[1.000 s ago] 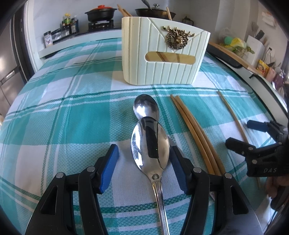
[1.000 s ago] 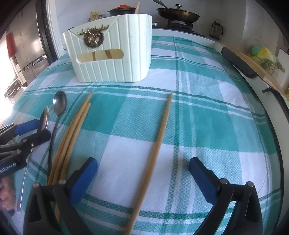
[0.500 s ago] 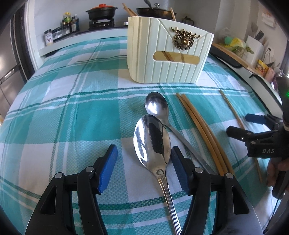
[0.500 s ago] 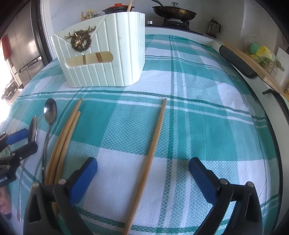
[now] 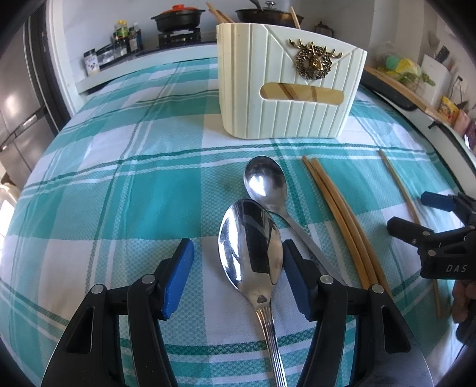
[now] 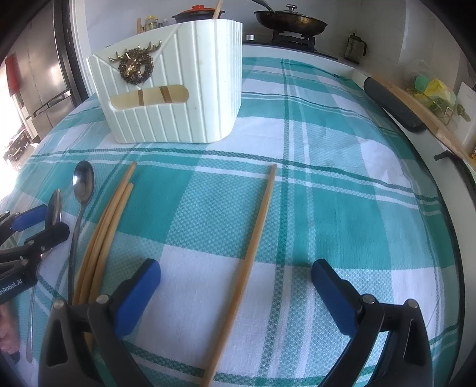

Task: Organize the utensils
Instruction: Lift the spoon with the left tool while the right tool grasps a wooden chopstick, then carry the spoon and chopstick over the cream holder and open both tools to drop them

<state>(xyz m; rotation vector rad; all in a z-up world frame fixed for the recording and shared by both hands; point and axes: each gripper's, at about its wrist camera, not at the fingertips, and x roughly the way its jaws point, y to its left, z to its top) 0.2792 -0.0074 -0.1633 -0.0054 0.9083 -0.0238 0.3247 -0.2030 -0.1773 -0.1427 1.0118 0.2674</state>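
Note:
A cream ribbed utensil holder (image 5: 290,86) with a brass deer emblem stands at the back of the teal plaid cloth (image 5: 125,184); it also shows in the right wrist view (image 6: 175,86). My left gripper (image 5: 238,277) is open with a large steel spoon (image 5: 253,253) lying between its jaws, close to the right finger. A second spoon (image 5: 264,184) lies just beyond. A bundle of wooden chopsticks (image 5: 342,220) lies to the right. My right gripper (image 6: 235,291) is open over a single chopstick (image 6: 253,244).
A stove with a black pot (image 5: 178,18) and a pan (image 6: 291,20) stands behind the table. Bottles (image 5: 125,35) stand at the back left. A dark roll (image 6: 392,104) and a counter with clutter run along the right edge.
Both grippers have moved forward toward the holder, which looks larger now. The large spoon stays between the left jaws. Both grippers stay open.

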